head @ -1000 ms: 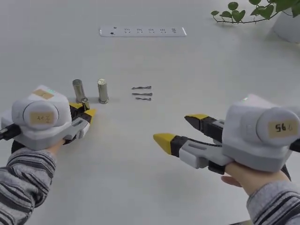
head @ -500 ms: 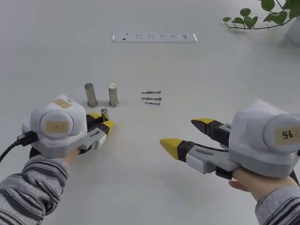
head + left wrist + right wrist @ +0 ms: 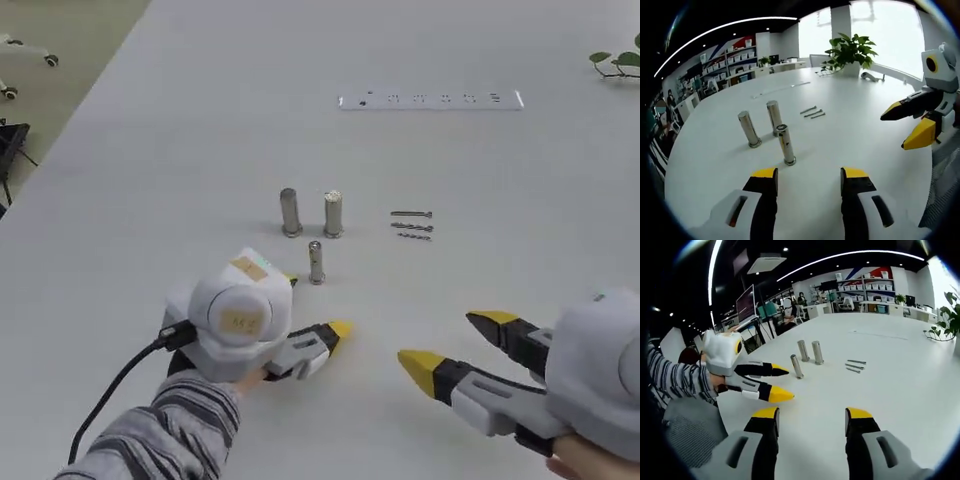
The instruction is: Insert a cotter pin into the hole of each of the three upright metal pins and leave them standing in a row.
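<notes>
Cotter pins (image 3: 412, 225): we count three, loose on the table (image 3: 200, 150). They lie parallel, ranked near to far, each with its long axis running left-right. None sits in a hole yet. They rest just right of the metal pins (image 3: 290, 212), apart from them and from both tools.

Metal pins: three, all upright. Two stand side by side at the far side. The near pin (image 3: 316, 262) stands alone in front of the gap between them, so we read a triangle, not a row. The cross-holes are too small to make out.

Left gripper (image 3: 314, 303): jaws spread, nothing between them. In the left gripper view the near pin rises just ahead, a little left of the centre line, close to the tips but not touching.

Right gripper (image 3: 455, 340): jaws spread wide, empty, over bare table at near right. The cotter pins lie far and slightly left of it, with nothing in the way.

Our judgement: both tools are about equally near the cotter pins, but the right one has the clear path, while the left one is placed to steady the near pin. The right jaws open roughly along the cotter pins' own axis. We expect a turn of the wrist is needed so they close across a shank, not along it.
</notes>
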Available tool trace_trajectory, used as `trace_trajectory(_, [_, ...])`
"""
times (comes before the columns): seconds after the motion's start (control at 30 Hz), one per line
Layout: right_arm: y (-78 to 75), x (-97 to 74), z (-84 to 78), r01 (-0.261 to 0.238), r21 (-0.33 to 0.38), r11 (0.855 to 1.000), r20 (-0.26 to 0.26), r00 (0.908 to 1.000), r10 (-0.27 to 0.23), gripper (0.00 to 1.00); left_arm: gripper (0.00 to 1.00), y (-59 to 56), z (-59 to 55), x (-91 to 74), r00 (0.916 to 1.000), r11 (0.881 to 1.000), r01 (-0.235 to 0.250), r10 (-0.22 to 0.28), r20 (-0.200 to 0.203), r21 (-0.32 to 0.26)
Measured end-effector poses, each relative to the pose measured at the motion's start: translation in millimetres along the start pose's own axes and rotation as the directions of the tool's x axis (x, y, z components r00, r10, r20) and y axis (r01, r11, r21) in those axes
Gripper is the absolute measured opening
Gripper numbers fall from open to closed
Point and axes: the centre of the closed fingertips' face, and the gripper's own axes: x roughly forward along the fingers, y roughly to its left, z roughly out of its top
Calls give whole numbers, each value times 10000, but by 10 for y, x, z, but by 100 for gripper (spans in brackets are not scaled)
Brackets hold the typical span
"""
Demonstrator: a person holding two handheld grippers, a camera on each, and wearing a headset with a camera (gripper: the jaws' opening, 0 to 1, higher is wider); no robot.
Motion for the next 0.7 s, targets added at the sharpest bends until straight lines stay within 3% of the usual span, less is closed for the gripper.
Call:
trace_trajectory(0.13, [71, 8, 13, -190, -94, 9998, 69, 9998, 191, 51, 47, 37, -37, -31, 9998, 9998, -140, 138, -115, -173])
trace_trajectory(0.23, [27, -26, 3, 37, -135, 9999, 36, 10000, -36, 51, 49, 10, -24, -25, 9999, 9999, -63, 62, -109, -101])
trace_trajectory(0.37, [-79, -53, 90, 406, 326, 9986, 403, 9983, -419, 51, 49, 19, 99, 26, 9993, 9999, 95, -93, 358, -75])
trace_trajectory(0.47, [-75, -50, 125, 511, 433, 9978, 379, 9979, -528, 52, 49, 77, 121, 49, 9990, 9999, 141, -137, 419, -84])
trace_trajectory(0.57, [-55, -57, 179, 513, 114, 9986, 306, 9982, -516, 53, 48, 101, 176, 56, 9969, 9995, 296, -290, 738, -68])
trace_trajectory(0.63, [-5, -70, 200, 256, 83, 9996, -30, 9997, -256, 55, 48, 104, 174, 76, 9964, 9987, 507, -502, 681, -64])
trace_trajectory(0.7, [10, -83, 230, 176, -460, 9988, -218, 9996, -186, 56, 46, 121, 199, 97, 9954, 9983, 572, -559, 782, -135])
